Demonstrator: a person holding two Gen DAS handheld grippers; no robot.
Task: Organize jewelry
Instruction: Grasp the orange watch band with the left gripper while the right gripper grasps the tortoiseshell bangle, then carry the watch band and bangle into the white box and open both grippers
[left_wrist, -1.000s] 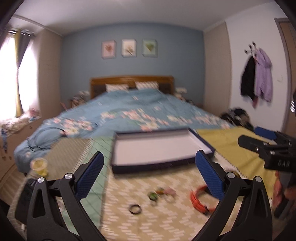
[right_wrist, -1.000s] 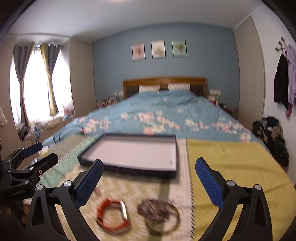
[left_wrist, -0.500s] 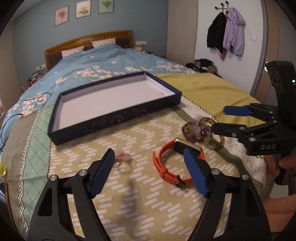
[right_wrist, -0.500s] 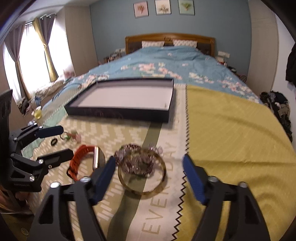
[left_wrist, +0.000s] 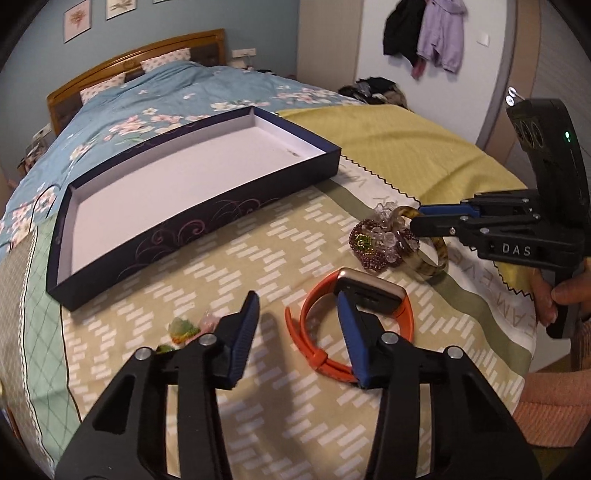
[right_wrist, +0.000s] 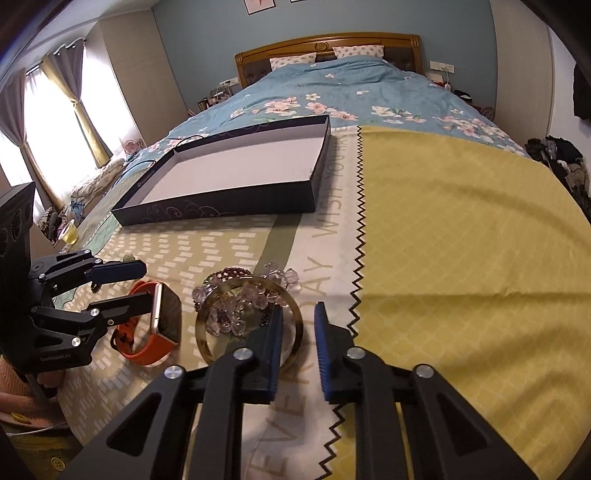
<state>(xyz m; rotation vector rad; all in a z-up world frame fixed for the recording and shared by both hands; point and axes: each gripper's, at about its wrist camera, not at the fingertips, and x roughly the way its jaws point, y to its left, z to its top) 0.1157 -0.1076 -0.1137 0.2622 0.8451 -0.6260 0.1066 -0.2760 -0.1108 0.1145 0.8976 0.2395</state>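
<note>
An orange-strapped watch lies on the patterned cloth. My left gripper straddles its strap, one finger inside the loop and one outside. Its jaws are closing and the pads stand apart from the strap. A brown bangle lies around a beaded bracelet. My right gripper straddles the bangle's rim, jaws closing to a narrow gap, with slivers of space beside the rim. A dark blue box with a white floor lies behind.
Small green and pink pieces lie left of my left gripper. A yellow cloth covers the bed's right side. A person's hand holds the right gripper's handle. A yellow cup stands beyond the bed's left edge.
Both grippers tipped downward and sank toward the cloth while their jaws narrowed. The left came around the watch strap, the right around the bangle's rim.
</note>
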